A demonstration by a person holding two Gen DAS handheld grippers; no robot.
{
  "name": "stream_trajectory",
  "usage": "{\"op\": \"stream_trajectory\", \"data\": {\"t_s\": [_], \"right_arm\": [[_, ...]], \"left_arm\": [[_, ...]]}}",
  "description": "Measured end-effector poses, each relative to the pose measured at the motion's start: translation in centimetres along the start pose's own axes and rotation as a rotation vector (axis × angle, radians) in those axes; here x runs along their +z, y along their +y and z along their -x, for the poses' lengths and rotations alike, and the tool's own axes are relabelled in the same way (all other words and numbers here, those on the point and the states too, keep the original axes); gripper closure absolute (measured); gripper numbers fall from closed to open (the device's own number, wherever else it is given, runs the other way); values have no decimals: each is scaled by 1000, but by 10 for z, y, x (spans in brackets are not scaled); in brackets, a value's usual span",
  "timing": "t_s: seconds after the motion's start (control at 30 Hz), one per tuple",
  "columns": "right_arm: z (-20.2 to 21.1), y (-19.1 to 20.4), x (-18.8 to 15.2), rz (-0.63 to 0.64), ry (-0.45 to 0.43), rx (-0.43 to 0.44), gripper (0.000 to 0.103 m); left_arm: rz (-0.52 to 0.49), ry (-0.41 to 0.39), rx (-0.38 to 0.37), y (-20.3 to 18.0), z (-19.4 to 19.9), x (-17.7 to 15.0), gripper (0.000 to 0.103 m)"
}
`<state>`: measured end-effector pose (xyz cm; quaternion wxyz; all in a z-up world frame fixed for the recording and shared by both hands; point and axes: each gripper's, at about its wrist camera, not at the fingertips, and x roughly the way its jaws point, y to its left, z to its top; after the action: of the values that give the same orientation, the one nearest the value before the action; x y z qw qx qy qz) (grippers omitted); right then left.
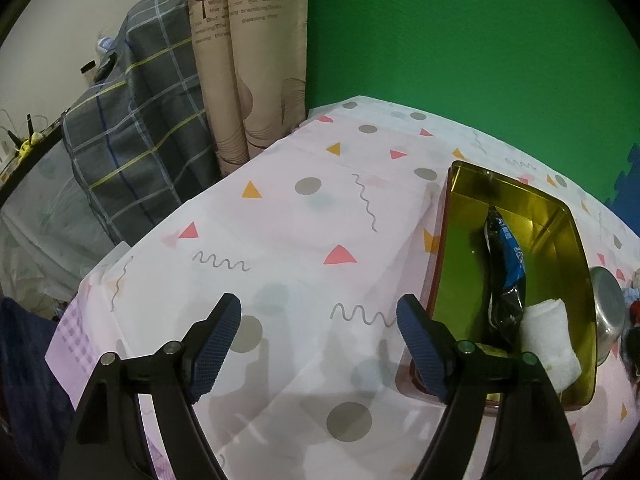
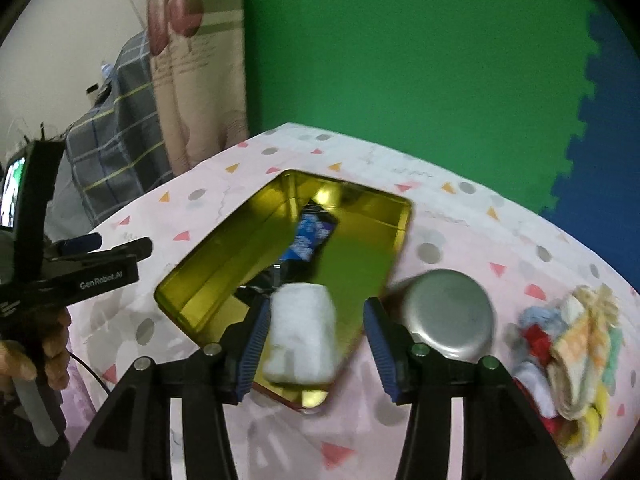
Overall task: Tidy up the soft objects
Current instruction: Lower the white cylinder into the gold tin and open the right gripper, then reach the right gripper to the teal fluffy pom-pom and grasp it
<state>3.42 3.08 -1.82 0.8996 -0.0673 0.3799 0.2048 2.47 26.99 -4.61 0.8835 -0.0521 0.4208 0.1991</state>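
Left gripper (image 1: pixel 320 344): jaws spread wide, nothing between the pads, fingers angled downward. In the right wrist view its black body sits at 9 o'clock, held by a hand (image 2: pixel 38 354) wrapped around the handle. Right gripper (image 2: pixel 316 344): jaws parted, pads not pressing on anything, fingers angled downward toward 12 o'clock.

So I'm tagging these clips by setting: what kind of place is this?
Probably a home room, perhaps a bedroom: a table under a patterned plastic tablecloth, printed curtains, and plaid bedding piled beside them. The green foam mat as backdrop suggests an improvised recording corner.
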Motion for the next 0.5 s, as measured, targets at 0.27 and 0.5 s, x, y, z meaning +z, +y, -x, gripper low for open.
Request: {"op": "stream_trajectory", "data": {"t_s": [0.27, 0.5], "right_arm": [[42, -91, -18, -114, -38, -190, 54], [65, -189, -46, -228, -17, -387, 54]], "left_arm": [[-25, -5, 15, -7, 0, -2, 25], [-81, -27, 2, -22, 5, -5, 25]]}}
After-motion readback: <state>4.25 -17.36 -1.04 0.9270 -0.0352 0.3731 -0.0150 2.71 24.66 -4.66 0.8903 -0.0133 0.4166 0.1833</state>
